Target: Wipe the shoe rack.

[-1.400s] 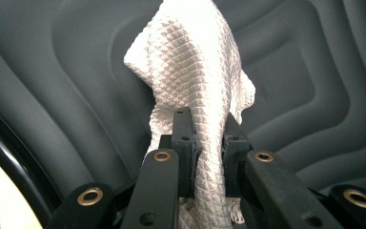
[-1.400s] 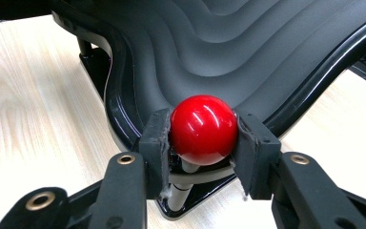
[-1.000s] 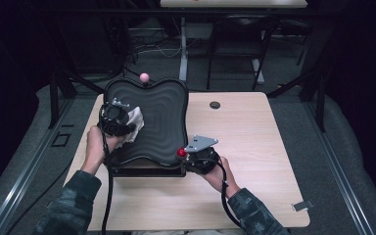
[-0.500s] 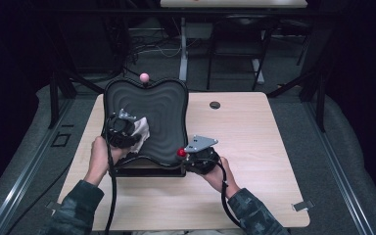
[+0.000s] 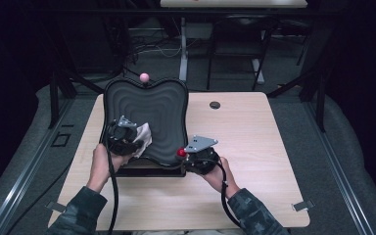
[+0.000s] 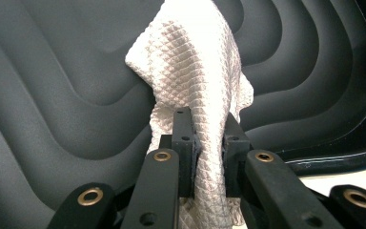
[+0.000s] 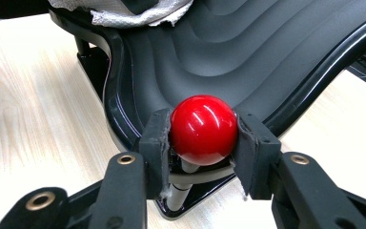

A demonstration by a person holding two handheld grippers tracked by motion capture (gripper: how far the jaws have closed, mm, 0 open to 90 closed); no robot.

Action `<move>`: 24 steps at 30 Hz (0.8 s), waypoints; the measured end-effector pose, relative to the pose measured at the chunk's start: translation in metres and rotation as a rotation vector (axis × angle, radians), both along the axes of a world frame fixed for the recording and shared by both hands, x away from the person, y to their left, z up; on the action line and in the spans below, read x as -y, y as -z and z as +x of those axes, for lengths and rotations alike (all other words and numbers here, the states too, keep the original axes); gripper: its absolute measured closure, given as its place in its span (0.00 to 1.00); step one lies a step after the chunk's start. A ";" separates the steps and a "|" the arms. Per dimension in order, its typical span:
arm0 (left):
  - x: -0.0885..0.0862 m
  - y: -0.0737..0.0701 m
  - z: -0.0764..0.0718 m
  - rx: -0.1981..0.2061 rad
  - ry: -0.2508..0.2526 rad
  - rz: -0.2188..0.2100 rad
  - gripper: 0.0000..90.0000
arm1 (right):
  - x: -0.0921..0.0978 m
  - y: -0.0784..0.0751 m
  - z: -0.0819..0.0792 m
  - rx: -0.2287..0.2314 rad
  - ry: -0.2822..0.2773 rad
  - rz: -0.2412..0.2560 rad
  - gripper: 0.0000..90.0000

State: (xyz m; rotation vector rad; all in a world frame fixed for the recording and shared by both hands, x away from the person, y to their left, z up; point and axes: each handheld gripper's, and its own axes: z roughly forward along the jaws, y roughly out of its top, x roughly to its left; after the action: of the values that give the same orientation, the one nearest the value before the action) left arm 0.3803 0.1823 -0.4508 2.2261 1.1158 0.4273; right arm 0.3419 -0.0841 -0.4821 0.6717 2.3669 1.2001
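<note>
A black wavy-ridged tray (image 5: 161,110) stands on the wooden table, with a pink knob (image 5: 144,77) at its far edge and a red ball knob (image 5: 181,152) at its near right corner. My left gripper (image 5: 129,138) is shut on a white quilted cloth (image 6: 198,90) that lies against the tray's ridged surface (image 6: 66,95) at its near left part. My right gripper (image 7: 204,138) is shut on the red ball knob (image 7: 203,128), which sits on a short stem at the tray's rim (image 7: 119,114). The cloth (image 7: 133,12) also shows at the top of the right gripper view.
The light wooden table (image 5: 274,147) has bare room to the right of the tray, with a small dark round cap (image 5: 215,105) near its far edge. Dark table legs and cables (image 5: 186,44) stand beyond the far side.
My left gripper has slid with the cloth toward me along the tray's left part. The right gripper has stayed on the red knob.
</note>
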 end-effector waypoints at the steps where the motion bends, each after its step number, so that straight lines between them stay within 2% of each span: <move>1: 0.001 0.000 0.000 0.000 0.000 0.002 0.90 | 0.000 0.000 0.000 -0.001 0.001 -0.002 0.67; 11: 0.005 0.003 -0.005 -0.030 0.023 0.007 0.90 | 0.000 0.000 0.000 0.002 0.003 -0.003 0.67; 17: 0.003 0.005 -0.009 -0.020 0.019 -0.008 0.90 | 0.000 0.000 -0.001 0.003 0.003 -0.003 0.67; 24: 0.004 0.004 -0.006 -0.014 0.016 -0.008 0.89 | 0.000 0.000 0.000 0.002 0.002 -0.001 0.67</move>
State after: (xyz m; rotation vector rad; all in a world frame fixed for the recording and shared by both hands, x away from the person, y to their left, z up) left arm 0.3745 0.1782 -0.4545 2.2325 1.1047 0.4010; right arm 0.3416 -0.0840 -0.4822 0.6724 2.3647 1.1976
